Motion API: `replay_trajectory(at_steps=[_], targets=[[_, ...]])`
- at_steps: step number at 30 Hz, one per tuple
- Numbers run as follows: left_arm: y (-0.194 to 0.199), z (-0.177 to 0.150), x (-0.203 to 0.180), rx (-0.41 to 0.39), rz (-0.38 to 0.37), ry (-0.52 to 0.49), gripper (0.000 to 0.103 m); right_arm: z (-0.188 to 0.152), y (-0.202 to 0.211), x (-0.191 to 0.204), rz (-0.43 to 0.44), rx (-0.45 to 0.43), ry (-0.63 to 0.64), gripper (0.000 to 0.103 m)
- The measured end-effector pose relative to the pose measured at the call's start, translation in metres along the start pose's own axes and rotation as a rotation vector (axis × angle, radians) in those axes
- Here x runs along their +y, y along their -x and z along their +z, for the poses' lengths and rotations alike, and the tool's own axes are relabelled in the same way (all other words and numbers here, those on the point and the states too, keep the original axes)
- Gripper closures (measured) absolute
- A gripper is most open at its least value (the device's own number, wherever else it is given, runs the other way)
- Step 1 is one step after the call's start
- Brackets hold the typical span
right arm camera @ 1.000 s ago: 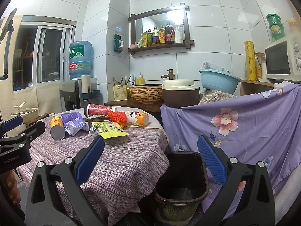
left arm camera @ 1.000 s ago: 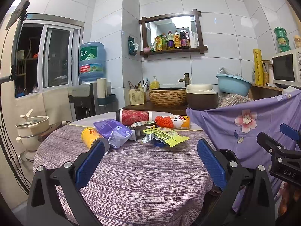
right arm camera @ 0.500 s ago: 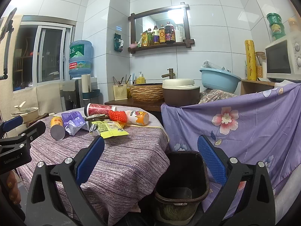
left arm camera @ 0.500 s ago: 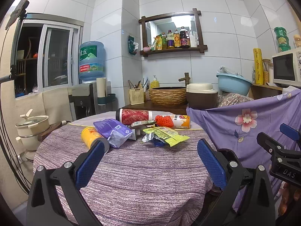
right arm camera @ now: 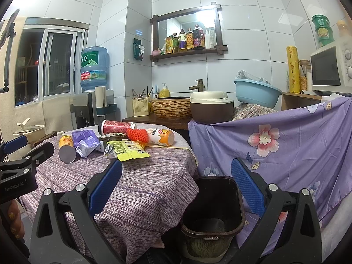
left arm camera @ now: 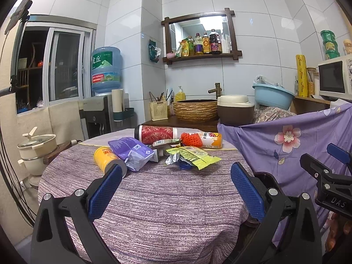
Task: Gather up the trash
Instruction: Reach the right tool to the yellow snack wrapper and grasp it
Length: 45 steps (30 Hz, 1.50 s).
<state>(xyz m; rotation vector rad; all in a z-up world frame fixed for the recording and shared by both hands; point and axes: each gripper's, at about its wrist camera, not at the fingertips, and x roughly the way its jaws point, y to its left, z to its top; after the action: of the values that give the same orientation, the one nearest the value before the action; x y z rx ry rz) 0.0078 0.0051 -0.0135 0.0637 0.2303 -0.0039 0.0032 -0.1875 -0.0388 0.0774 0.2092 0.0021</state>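
I count about seven pieces of trash bunched at the far side of the round worktop (left arm camera: 167,200): one yellow can (left arm camera: 108,158), one purple bag (left arm camera: 131,151), one yellow-green wrapper (left arm camera: 194,155), one red tube (left arm camera: 156,133), one orange-labelled bottle (left arm camera: 211,140), one orange knitted piece (left arm camera: 191,140), and one small dark packet (left arm camera: 164,142) in the middle whose details I can't make out. The can lies on its side, long axis running from the back left toward me, its metal end facing the left tongs (left arm camera: 173,189). The red tube also lies flat, long axis left to right, white cap at the left; the bottle lies flat beside it on the right, along the same line, with the knitted piece between them. The wrapper lies flat, its crumpled foil end pointing left. One dark bin (right arm camera: 214,204) stands upright on the floor, just beside the worktop's right edge, in front of a purple flowered cloth (right arm camera: 286,154). Both left tongs and right tongs (right arm camera: 176,187) are spread wide and hold nothing.
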Motion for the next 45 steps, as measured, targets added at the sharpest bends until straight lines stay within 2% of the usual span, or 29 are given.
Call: replay_trajectory(at_steps=[7,15,20,24,32,39,41,45], targets=[[-0.011,-0.003,0.003,0.044,0.002,0.003,0.005,-0.01,-0.016,0.006,0.019,0.052,0.015,0.005],[-0.036,-0.015,0.02,0.168,-0.014,0.046,0.005,-0.019,-0.052,0.017,0.067,0.164,0.062,0.005],[-0.057,-0.021,0.04,0.259,-0.01,0.072,0.005,-0.026,-0.091,0.036,0.149,0.277,0.131,0.005],[-0.074,-0.022,0.055,0.311,0.006,0.061,0.005,-0.026,-0.124,0.047,0.232,0.353,0.135,0.005],[-0.109,-0.023,0.087,0.415,-0.017,0.08,0.005,-0.018,-0.167,0.091,0.284,0.346,0.332,0.005],[-0.124,-0.025,0.1,0.459,-0.051,0.119,0.005,-0.02,-0.203,0.121,0.234,0.264,0.594,0.006],[-0.126,-0.026,0.102,0.466,-0.061,0.125,0.005,-0.025,-0.212,0.127,0.219,0.265,0.658,0.015],[-0.132,-0.026,0.102,0.474,-0.074,0.121,0.005,-0.03,-0.229,0.133,0.211,0.26,0.724,0.022]])
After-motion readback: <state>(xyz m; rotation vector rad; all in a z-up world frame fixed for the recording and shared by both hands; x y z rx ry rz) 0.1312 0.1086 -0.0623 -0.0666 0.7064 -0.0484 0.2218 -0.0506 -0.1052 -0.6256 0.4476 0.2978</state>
